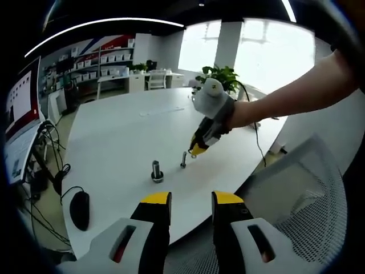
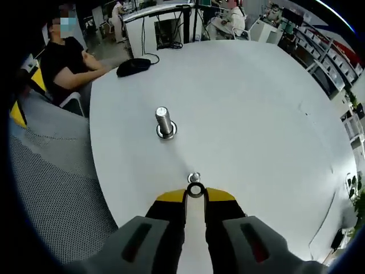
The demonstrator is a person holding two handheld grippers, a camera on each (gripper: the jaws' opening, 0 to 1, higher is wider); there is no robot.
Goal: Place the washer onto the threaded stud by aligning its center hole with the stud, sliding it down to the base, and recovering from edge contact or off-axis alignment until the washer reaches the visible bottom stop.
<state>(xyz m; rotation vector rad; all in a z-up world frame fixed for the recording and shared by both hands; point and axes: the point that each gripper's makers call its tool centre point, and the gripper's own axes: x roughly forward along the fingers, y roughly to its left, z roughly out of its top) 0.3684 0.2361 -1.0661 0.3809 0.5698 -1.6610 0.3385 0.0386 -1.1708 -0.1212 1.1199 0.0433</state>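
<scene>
Two upright threaded metal studs on the white round table (image 2: 256, 114): thick stud (image 2: 164, 122) at centre frame, thin stud (image 2: 194, 177) lower centre. One small metal ring washer (image 2: 195, 190) pinched at the right gripper (image 2: 195, 194) tips, just beside the thin stud. Left gripper (image 1: 191, 198) spread, holding nothing. One black mouse (image 2: 133, 67) upper left.

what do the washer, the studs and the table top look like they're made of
Washer: thin ring, probably metal, too small to tell the finish. Large stud: shiny silver metal with bright glints. Small stud: likely the same. Table: smooth matte white, perhaps laminate.

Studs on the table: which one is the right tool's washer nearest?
The small thin stud just beyond the right tool and its washer, not the thick stud.
</scene>
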